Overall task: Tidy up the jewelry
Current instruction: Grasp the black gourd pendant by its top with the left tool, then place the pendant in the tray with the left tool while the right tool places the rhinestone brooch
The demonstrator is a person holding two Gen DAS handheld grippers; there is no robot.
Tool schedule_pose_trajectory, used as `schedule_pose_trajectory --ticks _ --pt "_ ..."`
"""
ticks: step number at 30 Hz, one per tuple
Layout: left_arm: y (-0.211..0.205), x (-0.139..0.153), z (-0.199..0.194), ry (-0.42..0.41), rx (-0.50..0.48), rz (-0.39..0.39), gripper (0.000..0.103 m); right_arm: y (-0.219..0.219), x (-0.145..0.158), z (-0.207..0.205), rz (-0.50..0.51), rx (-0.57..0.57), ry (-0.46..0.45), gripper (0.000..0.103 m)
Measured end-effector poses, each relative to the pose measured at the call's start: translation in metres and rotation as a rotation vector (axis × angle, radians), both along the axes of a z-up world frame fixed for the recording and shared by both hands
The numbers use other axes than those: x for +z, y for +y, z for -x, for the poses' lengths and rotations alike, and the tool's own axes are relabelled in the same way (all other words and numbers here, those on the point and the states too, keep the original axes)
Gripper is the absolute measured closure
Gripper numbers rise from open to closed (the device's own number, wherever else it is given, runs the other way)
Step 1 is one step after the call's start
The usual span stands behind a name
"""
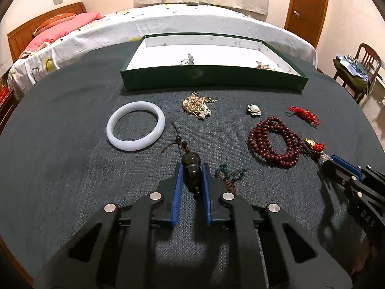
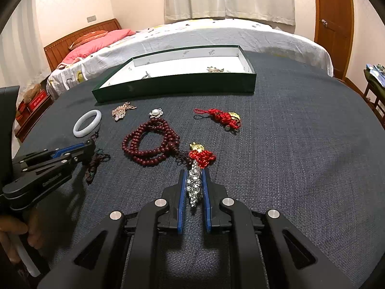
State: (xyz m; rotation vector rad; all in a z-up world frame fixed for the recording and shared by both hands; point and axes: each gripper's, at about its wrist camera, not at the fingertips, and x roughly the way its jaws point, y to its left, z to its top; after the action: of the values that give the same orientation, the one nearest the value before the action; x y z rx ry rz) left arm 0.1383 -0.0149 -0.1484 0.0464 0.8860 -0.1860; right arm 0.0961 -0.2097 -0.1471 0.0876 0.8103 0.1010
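My left gripper (image 1: 191,166) is shut on a dark stone pendant (image 1: 190,168) lying on the dark cloth; its braided cord (image 1: 228,175) trails off to the right. My right gripper (image 2: 194,172) is shut on a silver sparkly tassel (image 2: 194,185), which hangs from a red knot (image 2: 202,156) joined to the red-brown bead necklace (image 2: 149,160). A white bangle (image 1: 134,145), a gold chain heap (image 1: 197,107), a pearl brooch (image 1: 254,109) and a red knot charm (image 1: 304,115) lie loose in front of the green box (image 1: 211,77).
The green box has a white inside, holding a ring (image 1: 186,60) and a small gold piece (image 1: 263,66). A bed (image 1: 168,24) runs behind the table. At the far right stands a chair (image 1: 361,72) with clothes on it. A hand (image 2: 14,238) holds the left gripper.
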Motion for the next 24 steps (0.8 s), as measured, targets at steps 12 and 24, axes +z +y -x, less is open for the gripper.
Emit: schedule_pose_trajectory --ticks 12,24 --pt "0.003 0.029 0.011 -0.054 0.001 0.026 0.088 0.0 0.013 0.003 -0.006 0.0 -0.03 0.09" --pt "0.01 0.065 0.018 -0.131 0.008 0.057 0.088 0.0 0.042 0.007 -0.008 0.008 -0.093 0.09"
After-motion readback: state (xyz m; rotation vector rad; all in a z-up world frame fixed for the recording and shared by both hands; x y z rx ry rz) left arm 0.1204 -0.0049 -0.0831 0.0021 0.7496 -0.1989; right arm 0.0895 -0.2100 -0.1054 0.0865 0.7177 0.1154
